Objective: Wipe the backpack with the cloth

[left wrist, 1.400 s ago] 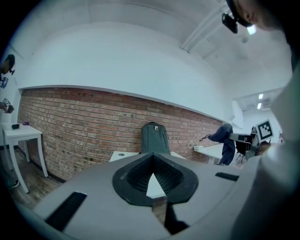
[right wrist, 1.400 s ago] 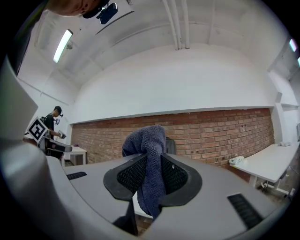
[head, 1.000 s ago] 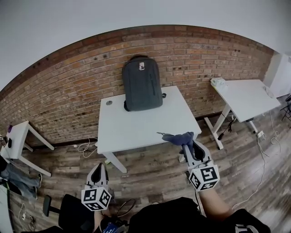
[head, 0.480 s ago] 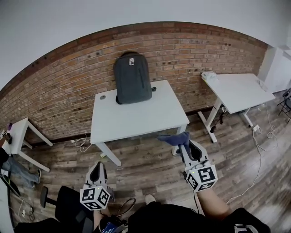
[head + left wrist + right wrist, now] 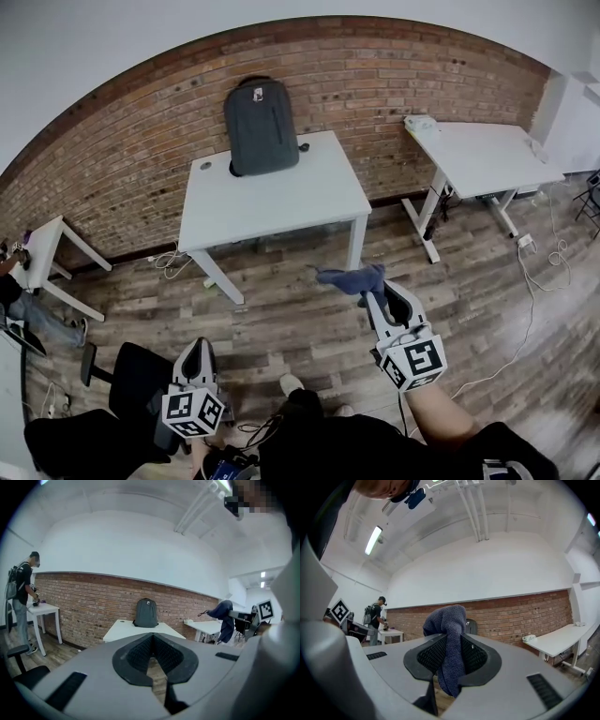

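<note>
2 claws: right claw (image 5: 372, 296) clamps the cloth (image 5: 348, 278), left claw (image 5: 200, 345) is together, empty.

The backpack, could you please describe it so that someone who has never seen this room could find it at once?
Along the long brick wall, find the middle white table of the three. At its far edge, by the bricks, the backpack stands upright: dark grey, tall, the only large thing on that tabletop.
</note>
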Action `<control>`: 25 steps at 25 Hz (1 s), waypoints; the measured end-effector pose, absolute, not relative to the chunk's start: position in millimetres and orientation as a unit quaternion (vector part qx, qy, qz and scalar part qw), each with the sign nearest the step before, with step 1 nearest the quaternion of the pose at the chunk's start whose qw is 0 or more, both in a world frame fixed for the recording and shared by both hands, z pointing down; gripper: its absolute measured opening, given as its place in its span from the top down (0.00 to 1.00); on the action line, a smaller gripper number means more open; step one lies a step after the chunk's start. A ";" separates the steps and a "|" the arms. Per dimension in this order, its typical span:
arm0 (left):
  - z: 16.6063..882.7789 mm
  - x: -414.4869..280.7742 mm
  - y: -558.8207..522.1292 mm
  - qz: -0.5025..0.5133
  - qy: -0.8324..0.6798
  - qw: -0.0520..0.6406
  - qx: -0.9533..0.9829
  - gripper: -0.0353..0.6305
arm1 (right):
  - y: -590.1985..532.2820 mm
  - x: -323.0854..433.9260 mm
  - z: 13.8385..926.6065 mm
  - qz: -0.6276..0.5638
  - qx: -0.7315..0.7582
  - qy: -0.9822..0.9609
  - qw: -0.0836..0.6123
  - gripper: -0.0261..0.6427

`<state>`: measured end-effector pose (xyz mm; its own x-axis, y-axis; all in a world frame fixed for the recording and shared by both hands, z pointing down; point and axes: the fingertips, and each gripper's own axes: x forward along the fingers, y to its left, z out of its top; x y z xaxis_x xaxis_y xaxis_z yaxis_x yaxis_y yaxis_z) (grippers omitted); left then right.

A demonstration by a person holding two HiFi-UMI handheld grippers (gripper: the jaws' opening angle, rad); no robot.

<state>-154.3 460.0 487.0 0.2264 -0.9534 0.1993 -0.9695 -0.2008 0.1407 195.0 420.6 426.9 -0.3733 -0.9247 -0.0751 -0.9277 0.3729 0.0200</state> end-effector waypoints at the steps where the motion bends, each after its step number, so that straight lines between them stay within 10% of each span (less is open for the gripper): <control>1: 487.0 -157.2 467.3 0.033 -0.626 0.118 0.770 0.96 | 426.2 196.9 429.0 0.026 -0.560 0.827 0.030 0.83; 25: 459.0 -214.8 477.4 0.034 -0.611 0.081 0.787 0.96 | 453.2 141.5 420.8 0.032 -0.579 0.814 0.017 0.83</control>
